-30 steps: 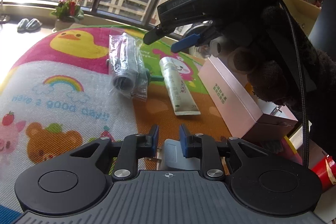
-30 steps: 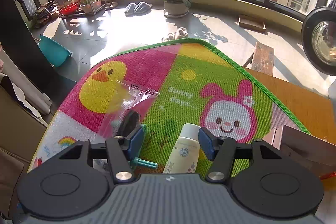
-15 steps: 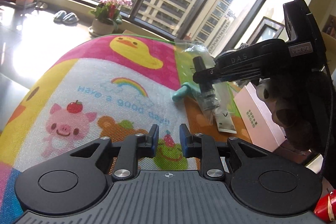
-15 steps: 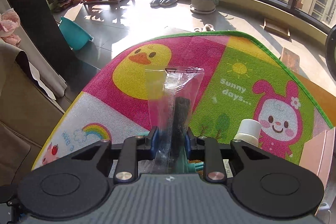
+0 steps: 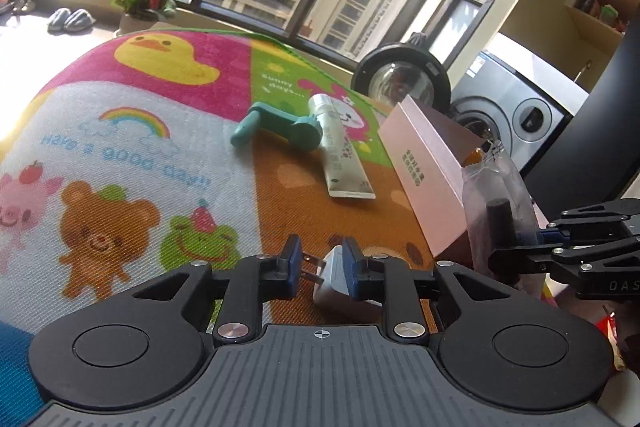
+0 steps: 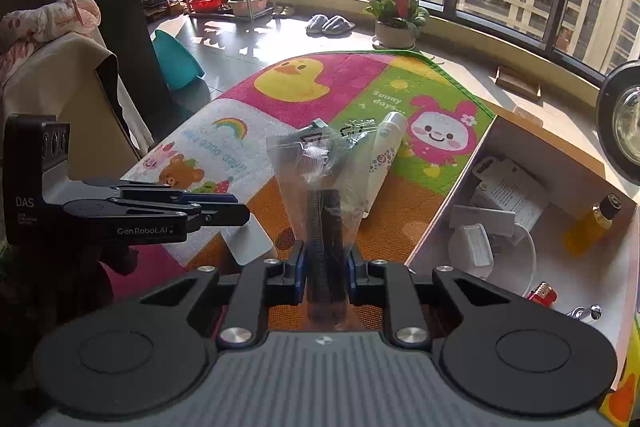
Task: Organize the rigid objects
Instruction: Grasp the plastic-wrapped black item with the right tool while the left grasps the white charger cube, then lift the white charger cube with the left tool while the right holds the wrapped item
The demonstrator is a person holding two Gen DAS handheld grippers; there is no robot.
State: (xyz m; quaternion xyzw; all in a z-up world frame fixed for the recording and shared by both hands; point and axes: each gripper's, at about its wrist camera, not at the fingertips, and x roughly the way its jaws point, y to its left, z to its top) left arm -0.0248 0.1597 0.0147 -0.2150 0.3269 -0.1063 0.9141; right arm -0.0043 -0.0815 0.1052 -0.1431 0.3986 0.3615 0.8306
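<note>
Right gripper (image 6: pixel 325 269) clamped on clear plastic bag holding a black cylinder (image 6: pixel 326 227), raised beside open pink-white cardboard box (image 6: pixel 472 155), left gripper (image 5: pixel 319 265) narrowly pinching white plug adapter (image 5: pixel 332 277) over cartoon play mat (image 5: pixel 120 147), teal plastic handle (image 5: pixel 280 129) touching white cream tube (image 5: pixel 340 155) beyond.

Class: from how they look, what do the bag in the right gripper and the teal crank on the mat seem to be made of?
Bag: thin clear plastic film, glossy; it crinkles and shows a dark rod inside. Teal crank: probably moulded plastic, smooth, even colour.
</note>
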